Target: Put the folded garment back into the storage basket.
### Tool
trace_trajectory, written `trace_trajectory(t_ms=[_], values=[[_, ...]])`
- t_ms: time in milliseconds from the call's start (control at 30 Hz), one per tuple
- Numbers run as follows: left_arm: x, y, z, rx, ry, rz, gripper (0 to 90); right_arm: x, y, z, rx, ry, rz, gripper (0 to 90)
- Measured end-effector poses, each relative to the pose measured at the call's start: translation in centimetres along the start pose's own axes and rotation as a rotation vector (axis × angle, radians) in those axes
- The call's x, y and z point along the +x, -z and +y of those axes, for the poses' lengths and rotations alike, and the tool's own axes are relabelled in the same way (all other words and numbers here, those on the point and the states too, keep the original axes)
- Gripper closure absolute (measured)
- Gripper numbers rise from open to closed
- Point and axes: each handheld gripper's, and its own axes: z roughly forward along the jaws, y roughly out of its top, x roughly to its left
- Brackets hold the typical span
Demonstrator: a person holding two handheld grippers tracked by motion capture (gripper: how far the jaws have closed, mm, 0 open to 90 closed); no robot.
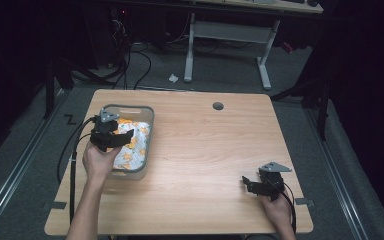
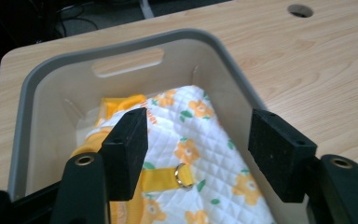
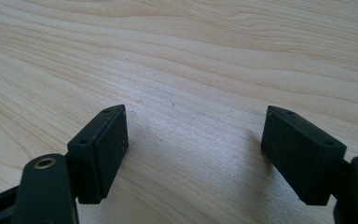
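Pale wood grain covers the counter [image 1: 205, 150], where a person works with a black claw in each hand; at the left side sits a grey plastic bin [image 1: 147, 117] with rounded corners and a slot handle cut in its far wall; inside it lies a white quilted cloth item [image 1: 132, 150] printed with orange flowers and green leaves, trimmed in yellow, with a yellow strap and a small metal ring [image 2: 182, 175] across its middle. The left claw [image 1: 122, 137] hangs over the bin, just above the cloth item; in the left gripper view its two black pads [image 2: 126, 149] stand well apart with the quilted fabric [image 2: 200, 154] seen below and between them, neither pad pressing on it, so the claw is open and holds nothing; the bin's rim [image 2: 121, 46] curves around behind the pads. The left hand [image 1: 100, 162] grips the tool from the bin's near side, a black cable trailing off toward the counter's left edge. Well apart, near the counter's near right corner, the right claw [image 1: 247, 182] rests low over bare wood; the right gripper view shows its jaws spread wide, with only wood grain [image 3: 191, 116] between them; the right hand [image 1: 276, 210] holds it from below. A round cable hole [image 1: 218, 106] marks the counter's far side.
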Motion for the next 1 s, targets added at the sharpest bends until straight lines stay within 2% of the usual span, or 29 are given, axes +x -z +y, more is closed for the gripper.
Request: trace_trajectory(t_ms=[133, 333, 500, 733, 1000], values=[[-0.9, 0.6, 0.4, -0.019, -0.017, -0.011, 37.8, 0.0, 0.0, 0.0, 0.0, 0.001, 0.0, 23.3], [-2.5, 1.1, 0.6, -0.03, -0.04, -0.052, 36.4, 0.0, 0.0, 0.0, 0.0, 0.0, 0.0, 23.3], [-3.7, 1.7, 0.7, -0.07, -0.037, -0.079, 36.6, 0.0, 0.0, 0.0, 0.0, 0.001, -0.001, 23.3], [-5.1, 2.3, 0.7, -0.084, -0.064, -0.098, 36.5, 0.0, 0.0, 0.0, 0.0, 0.001, 0.0, 23.3], [-6.6, 2.4, 0.5, -0.103, -0.066, -0.136, 36.1, 0.0, 0.0, 0.0, 0.0, 0.001, 0.0, 23.3]])
